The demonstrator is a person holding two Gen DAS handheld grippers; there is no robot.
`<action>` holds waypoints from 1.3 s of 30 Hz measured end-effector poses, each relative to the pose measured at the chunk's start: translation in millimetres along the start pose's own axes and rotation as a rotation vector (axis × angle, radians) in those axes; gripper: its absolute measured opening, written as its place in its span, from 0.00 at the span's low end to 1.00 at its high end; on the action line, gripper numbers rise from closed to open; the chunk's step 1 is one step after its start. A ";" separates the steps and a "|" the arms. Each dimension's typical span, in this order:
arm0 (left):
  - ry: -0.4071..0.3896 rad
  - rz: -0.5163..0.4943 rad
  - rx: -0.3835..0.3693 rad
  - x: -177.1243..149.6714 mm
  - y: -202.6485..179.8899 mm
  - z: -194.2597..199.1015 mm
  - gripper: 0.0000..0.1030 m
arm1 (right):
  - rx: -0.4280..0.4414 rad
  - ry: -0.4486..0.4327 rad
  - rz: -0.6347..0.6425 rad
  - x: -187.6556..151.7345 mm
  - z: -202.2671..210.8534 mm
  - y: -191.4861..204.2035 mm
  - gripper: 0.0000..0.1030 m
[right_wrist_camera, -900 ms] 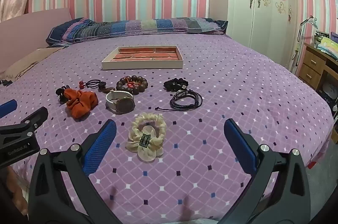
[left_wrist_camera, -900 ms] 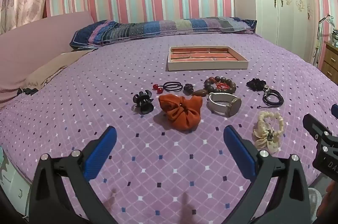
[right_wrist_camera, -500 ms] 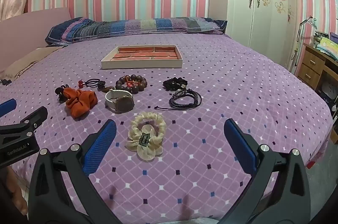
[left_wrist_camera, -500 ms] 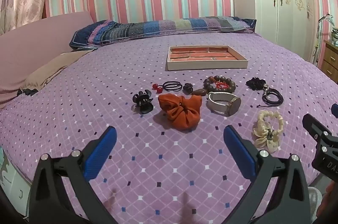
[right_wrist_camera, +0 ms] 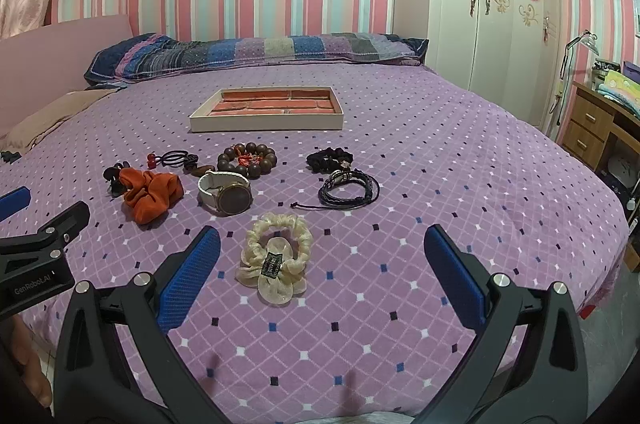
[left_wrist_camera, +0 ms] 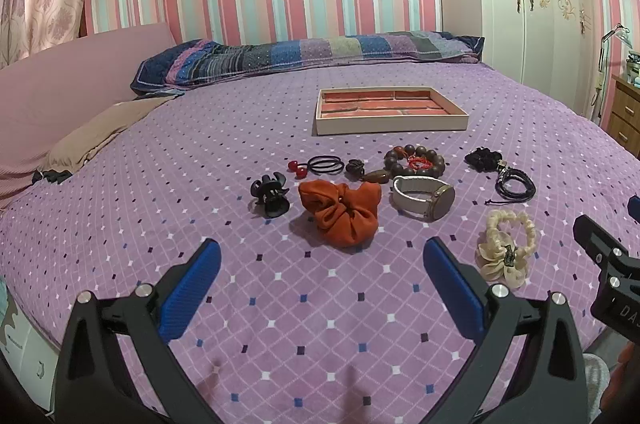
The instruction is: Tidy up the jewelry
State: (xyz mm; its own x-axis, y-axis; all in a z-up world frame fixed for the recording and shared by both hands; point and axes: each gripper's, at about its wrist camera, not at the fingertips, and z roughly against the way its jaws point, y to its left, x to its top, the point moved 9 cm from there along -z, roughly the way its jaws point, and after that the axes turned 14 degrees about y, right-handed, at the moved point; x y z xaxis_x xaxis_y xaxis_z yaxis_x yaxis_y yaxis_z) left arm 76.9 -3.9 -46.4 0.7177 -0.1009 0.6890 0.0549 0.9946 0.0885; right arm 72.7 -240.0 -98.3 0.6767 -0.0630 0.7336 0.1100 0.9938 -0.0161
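On the purple bedspread lies a row of accessories: a black claw clip, an orange scrunchie, a white-strap watch, a wooden bead bracelet, black cord bracelets and a cream scrunchie. Behind them sits a shallow tray with a brick-red lining. My left gripper hovers open just short of the orange scrunchie. Equally wide, my right gripper is open with the cream scrunchie between its fingers, untouched.
Black hair ties with red beads and a black scrunchie lie in the row. A striped pillow spans the bed's head. A white wardrobe and wooden desk stand right of the bed.
Both grippers have edged slightly closer to the items; nothing on the bed has moved, and both stay wide open.
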 end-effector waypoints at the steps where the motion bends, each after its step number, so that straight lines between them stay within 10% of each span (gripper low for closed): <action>1: 0.000 0.000 0.000 0.1 -0.2 0.0 0.96 | -0.001 0.000 0.000 -0.1 -0.5 0.2 0.96; 39: -0.002 -0.003 -0.006 4.3 -1.3 2.9 0.96 | -0.005 -0.004 -0.006 0.6 1.2 -0.9 0.96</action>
State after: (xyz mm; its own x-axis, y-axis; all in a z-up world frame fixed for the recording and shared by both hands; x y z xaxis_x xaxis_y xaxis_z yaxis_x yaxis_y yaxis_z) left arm 77.9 -5.7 -41.5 0.7163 -0.1043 0.6899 0.0614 0.9943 0.0866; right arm 72.2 -240.8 -97.1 0.6733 -0.0688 0.7362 0.1178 0.9929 -0.0150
